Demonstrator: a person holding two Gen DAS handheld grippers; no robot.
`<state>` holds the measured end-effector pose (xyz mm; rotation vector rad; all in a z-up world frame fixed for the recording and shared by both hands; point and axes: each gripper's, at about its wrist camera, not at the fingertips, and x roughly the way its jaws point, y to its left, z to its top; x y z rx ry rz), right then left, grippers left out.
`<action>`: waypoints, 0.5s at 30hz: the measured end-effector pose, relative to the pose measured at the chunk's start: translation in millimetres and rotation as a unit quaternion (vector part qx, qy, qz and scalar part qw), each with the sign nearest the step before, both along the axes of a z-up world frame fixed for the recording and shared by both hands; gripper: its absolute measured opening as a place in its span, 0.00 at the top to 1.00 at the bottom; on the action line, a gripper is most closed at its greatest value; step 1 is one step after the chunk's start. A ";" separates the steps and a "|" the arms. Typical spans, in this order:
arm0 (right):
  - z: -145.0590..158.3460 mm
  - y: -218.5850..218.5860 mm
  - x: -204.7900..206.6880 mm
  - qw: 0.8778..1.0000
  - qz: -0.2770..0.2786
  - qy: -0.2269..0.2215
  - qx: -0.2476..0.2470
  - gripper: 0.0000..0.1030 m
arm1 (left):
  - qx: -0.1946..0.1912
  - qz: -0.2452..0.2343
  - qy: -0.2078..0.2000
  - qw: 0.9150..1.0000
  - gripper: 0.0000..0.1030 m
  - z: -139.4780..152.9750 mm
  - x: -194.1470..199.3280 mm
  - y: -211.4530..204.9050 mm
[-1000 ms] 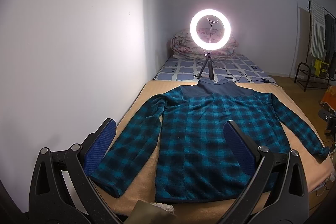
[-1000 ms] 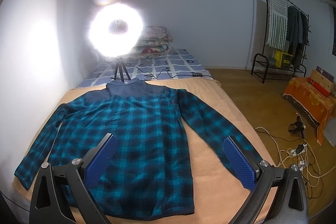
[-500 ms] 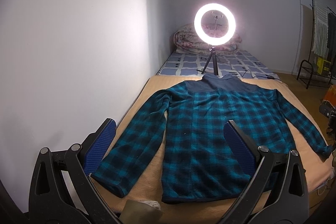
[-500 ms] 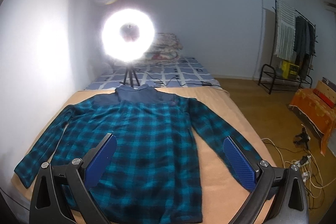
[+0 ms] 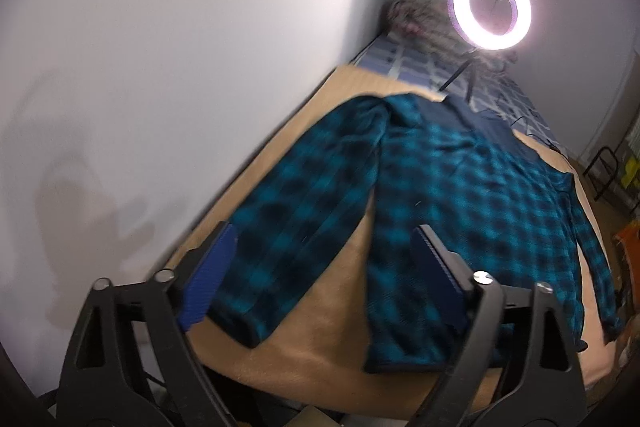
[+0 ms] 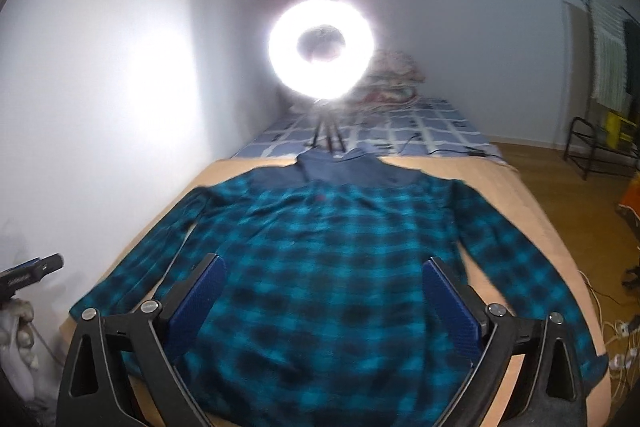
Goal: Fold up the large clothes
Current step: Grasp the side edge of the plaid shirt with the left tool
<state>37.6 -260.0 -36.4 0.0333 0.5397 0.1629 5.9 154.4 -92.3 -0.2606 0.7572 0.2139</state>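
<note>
Plaid shirt (image 6: 320, 267), teal and black with a navy collar, is lying flat and face down on the tan blanket (image 5: 328, 315) covering the bed, sleeves spread outward. Left gripper (image 5: 320, 279) is hovering above the nearer sleeve's cuff, its fingers (image 5: 208, 279) having just been closing a little yet standing released, nothing pinched between them. Right gripper (image 6: 324, 307) is hanging over the shirt's lower body, fingers (image 6: 452, 307) spread and grasping nothing. Ring light (image 6: 322, 47) is glowing beyond the collar.
</note>
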 end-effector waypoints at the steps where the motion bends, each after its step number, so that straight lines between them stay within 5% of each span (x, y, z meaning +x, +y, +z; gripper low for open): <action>1: -3.9 2.8 1.8 1.000 0.006 0.005 -0.003 0.04 | -0.008 0.007 0.007 1.000 0.19 -8.7 -0.9 7.5; 9: -28.1 3.7 5.8 0.998 0.034 0.054 -0.001 0.12 | -0.086 0.043 0.073 0.993 0.31 -73.2 0.4 49.6; 15: -32.3 6.1 -2.6 0.997 0.044 0.054 -0.018 0.12 | -0.166 0.094 0.096 0.977 0.31 -107.6 -1.0 81.0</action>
